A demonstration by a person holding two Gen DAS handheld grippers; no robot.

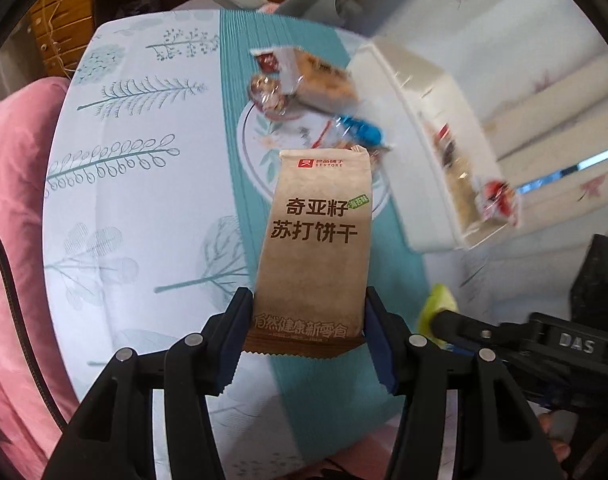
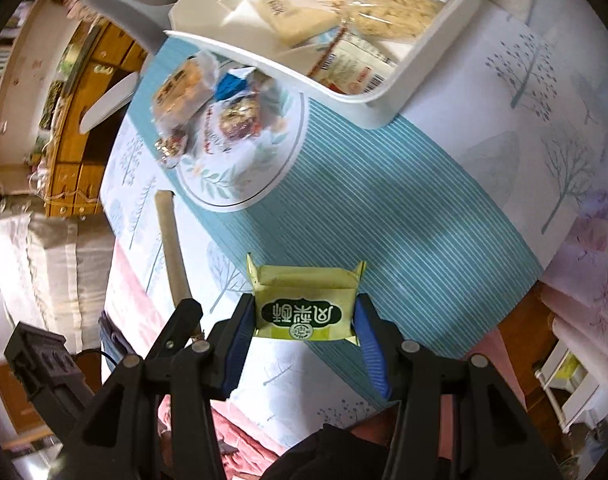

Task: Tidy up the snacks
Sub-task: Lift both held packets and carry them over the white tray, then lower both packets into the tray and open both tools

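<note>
Left wrist view: one pass, top to bottom.
Held item: brown cracker packet (image 1: 318, 248), long and flat, dark Chinese lettering and a small red logo near its far end; it stands out ahead of the camera, lifted above the surface.
Left tongs (image 1: 308, 320): clamped on the lower end of the brown cracker packet, blue pads pressing both edges.
Right tongs (image 1: 444, 316): seen at the right edge, dark frame with a yellow-green wrapper at the tip.
Loose snacks (image 1: 299, 84): clear-wrapped cakes and a blue-wrapped sweet, heaped on a round leaf print of the cloth.
White tray (image 1: 424, 132): just right of the loose snacks, blurred; red-and-white wrappers lie inside.
Surface (image 1: 143, 160): white cloth with teal tree prints and a teal striped band.
Room: pink fabric at left, wooden furniture beyond the surface.

Right wrist view: same order.
Held item: yellow pastry packet (image 2: 306, 304), small and square, dark green oval label, crimped ends.
Right tongs (image 2: 304, 316): closed on the yellow pastry packet, pads on its two sides, above the striped band.
White tray (image 2: 368, 108): holds pale rice cakes and printed wrappers.
Loose snacks (image 2: 207, 108): beside the near corner of the tray.
Brown cracker packet (image 2: 171, 248): edge-on at left.
Room: wooden cabinet at far left.
</note>
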